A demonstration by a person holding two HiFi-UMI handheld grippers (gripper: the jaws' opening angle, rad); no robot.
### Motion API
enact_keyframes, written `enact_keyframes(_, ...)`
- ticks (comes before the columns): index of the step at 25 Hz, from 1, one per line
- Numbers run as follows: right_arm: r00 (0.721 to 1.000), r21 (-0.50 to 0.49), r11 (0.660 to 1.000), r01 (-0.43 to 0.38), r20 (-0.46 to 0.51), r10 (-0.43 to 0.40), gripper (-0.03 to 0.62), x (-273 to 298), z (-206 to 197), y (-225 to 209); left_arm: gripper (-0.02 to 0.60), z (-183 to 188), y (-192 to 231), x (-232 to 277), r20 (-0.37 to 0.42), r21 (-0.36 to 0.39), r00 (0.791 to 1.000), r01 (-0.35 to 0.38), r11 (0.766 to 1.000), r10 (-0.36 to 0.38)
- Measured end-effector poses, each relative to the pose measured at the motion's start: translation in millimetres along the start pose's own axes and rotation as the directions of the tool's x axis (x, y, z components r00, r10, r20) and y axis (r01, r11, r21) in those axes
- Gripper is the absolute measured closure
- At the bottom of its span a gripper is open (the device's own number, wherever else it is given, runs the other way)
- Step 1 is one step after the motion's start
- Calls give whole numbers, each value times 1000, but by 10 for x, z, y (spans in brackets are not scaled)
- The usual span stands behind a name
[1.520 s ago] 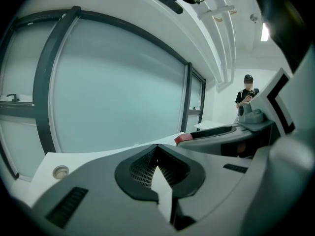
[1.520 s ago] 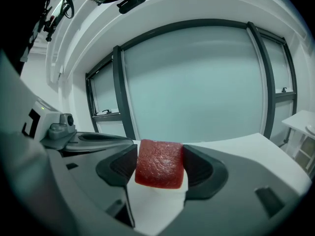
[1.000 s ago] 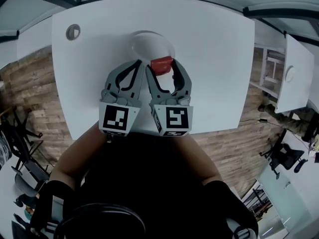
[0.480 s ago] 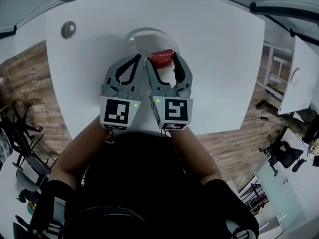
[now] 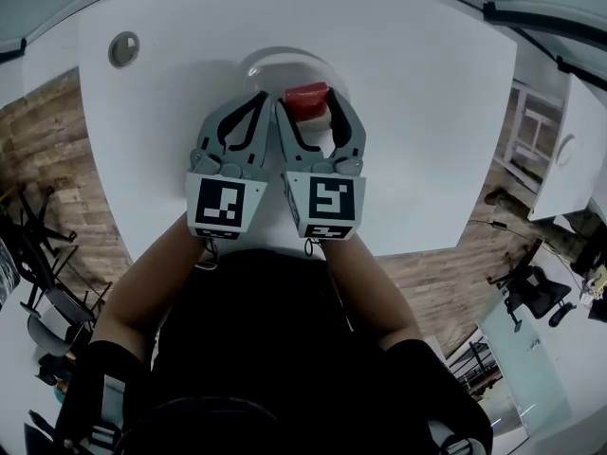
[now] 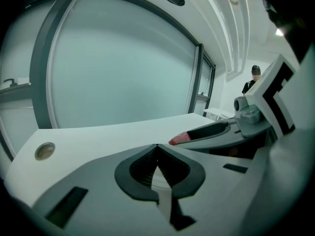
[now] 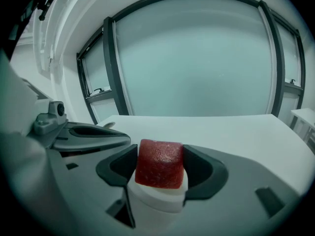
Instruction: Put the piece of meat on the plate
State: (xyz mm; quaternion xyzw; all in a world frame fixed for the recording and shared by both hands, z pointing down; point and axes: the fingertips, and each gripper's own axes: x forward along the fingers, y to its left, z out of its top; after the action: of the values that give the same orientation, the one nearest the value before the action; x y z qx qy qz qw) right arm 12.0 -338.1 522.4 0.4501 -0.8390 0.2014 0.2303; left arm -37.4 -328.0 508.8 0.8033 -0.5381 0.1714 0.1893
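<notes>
White table point(image 5: 427, 112) under both grippers, plate point(image 5: 275, 61) at its 12 o'clock. Right gripper point(image 5: 308, 104) clamped on meat point(image 5: 307, 99), over plate's near rim, perhaps resting on it. Left gripper point(image 5: 263, 98) at meat's 9 o'clock, jaws pressed together, empty. Grommet point(image 5: 123, 49) at table's 10 o'clock.

Dark red piece of meat point(image 5: 307, 101); white plate point(image 5: 285, 56) and worktop point(image 5: 427, 112); left gripper point(image 5: 263, 97) and right gripper point(image 5: 308, 100) grey, with black-and-white square markers point(image 5: 220, 205).
</notes>
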Motion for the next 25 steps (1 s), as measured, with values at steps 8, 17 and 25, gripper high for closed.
enact_keyframes(8,999,-13,1000,0,-39,0,301,97,-36,3,578,-34,50,50,-4,-19,1000,0,1000,0)
enact_keyframes(17,995,-38,999,11,-97,-15,301,223,-81,12,578,-93,153,76,-16,-66,1000,-12,998,11)
enact_keyframes(25,986,-78,997,13,-166,-25,301,271,-135,13,578,-129,152,91,-19,-86,1000,-11,996,9)
